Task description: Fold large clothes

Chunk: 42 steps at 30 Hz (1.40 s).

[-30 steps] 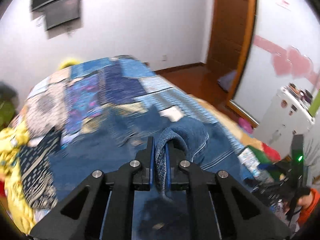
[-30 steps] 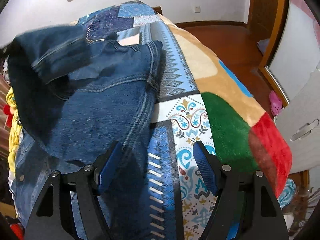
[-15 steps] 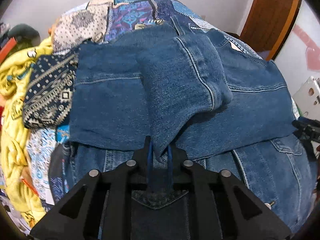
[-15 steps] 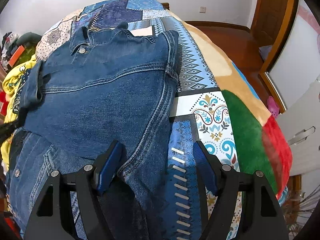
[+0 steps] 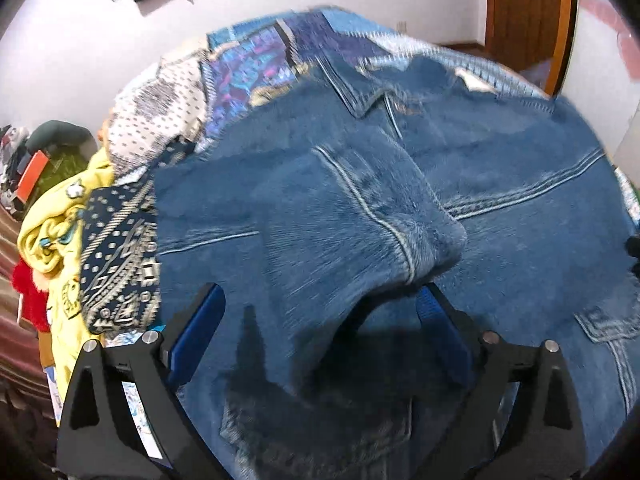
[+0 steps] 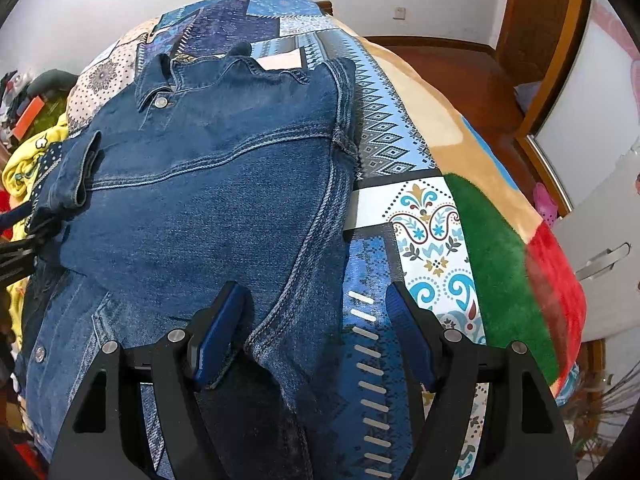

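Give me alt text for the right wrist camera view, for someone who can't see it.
A dark blue denim jacket lies spread on a bed with a patchwork blanket, collar at the far end. The right gripper hovers open over the jacket's near right edge, holding nothing. A pile of yellow clothes sits at the left; a wooden door stands beyond.

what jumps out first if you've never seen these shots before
A big blue denim jacket sprawls over the patchwork blanket, filling both views, one sleeve folded across its middle. Left of it sits a bright yellow garment. The left claw is opening around the sleeve end.
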Each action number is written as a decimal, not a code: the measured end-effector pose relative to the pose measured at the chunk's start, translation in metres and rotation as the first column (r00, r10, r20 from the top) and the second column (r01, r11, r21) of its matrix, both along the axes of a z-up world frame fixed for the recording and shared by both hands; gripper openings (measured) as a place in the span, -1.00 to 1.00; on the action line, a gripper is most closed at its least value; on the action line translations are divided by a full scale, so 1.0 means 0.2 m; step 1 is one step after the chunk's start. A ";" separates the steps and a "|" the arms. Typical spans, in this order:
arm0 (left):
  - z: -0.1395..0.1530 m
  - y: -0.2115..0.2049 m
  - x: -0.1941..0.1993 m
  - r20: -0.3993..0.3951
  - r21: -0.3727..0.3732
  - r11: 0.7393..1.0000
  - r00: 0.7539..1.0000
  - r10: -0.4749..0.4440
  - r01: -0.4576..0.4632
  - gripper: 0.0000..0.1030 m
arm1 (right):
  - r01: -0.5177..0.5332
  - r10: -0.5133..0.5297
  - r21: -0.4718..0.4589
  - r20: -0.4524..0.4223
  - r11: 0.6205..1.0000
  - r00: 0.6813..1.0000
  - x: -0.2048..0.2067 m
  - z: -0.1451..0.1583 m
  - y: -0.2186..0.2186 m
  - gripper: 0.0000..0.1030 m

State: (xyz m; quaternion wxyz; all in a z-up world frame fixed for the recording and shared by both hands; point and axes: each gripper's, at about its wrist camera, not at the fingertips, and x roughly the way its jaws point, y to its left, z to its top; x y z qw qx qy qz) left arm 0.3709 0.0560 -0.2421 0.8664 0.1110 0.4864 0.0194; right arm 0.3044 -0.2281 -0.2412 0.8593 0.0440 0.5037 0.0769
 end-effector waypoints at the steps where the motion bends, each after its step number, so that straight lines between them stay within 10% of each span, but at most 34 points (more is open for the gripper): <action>1: -0.02 -0.02 0.02 -0.006 0.005 1.000 1.000 -0.003 0.003 0.88 | -0.001 0.001 0.002 -0.001 1.000 1.000 0.00 0.00 0.00 0.37; 14: 0.15 0.40 0.05 0.112 -0.108 0.971 0.968 0.224 -0.212 0.88 | 0.012 -0.012 0.000 -0.004 1.000 1.000 0.00 -0.01 -0.01 0.49; 21: 0.02 0.81 -0.12 0.012 -0.114 0.913 0.919 0.395 -0.391 0.88 | 0.023 -0.023 -0.008 -0.004 1.000 1.000 0.00 -0.01 0.00 0.49; 32: 0.15 1.01 -0.16 0.017 -0.267 0.901 0.933 0.361 -0.343 0.88 | 0.013 -0.013 0.059 0.009 0.998 1.000 0.11 0.08 -0.05 0.49; 42: 0.02 1.09 0.21 -0.094 -0.589 0.757 0.954 0.286 -0.285 0.64 | 0.027 -0.026 0.140 -0.009 0.990 1.000 0.36 0.07 -0.11 0.49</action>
